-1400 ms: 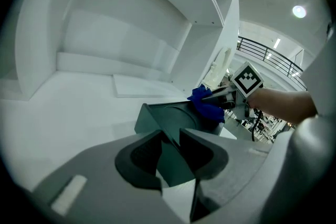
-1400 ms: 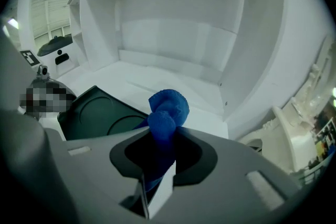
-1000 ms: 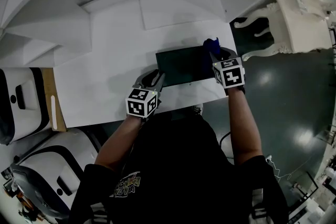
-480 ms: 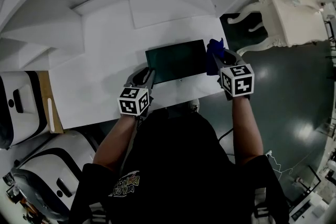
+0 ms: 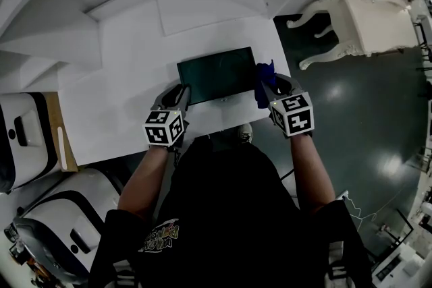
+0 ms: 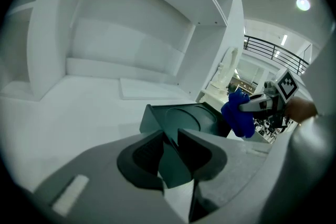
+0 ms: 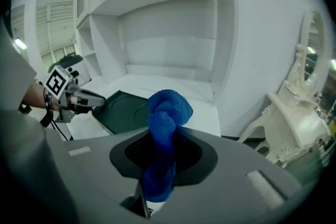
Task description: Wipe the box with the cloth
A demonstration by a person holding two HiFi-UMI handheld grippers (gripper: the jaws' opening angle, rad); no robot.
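Nearest, at 6 o'clock in the head view, a person in a black shirt reaches both forearms forward over the front edge of a white bench. The left claw is clamped narrowly on the 7 o'clock corner of a dark green flat rectangular box. The left gripper view shows that corner wedged between the two dark pads, with the left claw pressed onto the box from both sides. The right claw pinches a bright blue cloth. In the right gripper view the right claw holds the cloth bunched, its knotted end standing up past the jaws. The box lies off at 9 o'clock there. From the head view the cloth sits at the box's 3 o'clock short edge, though actual contact cannot be told. The box lies flat, with a faint circle pressed into its top. Beyond it, at 12 o'clock, a pale flat rectangular panel rests against the back of a white shelving alcove. At 2 o'clock an ornate white table with curved legs stands on a dark glossy floor.
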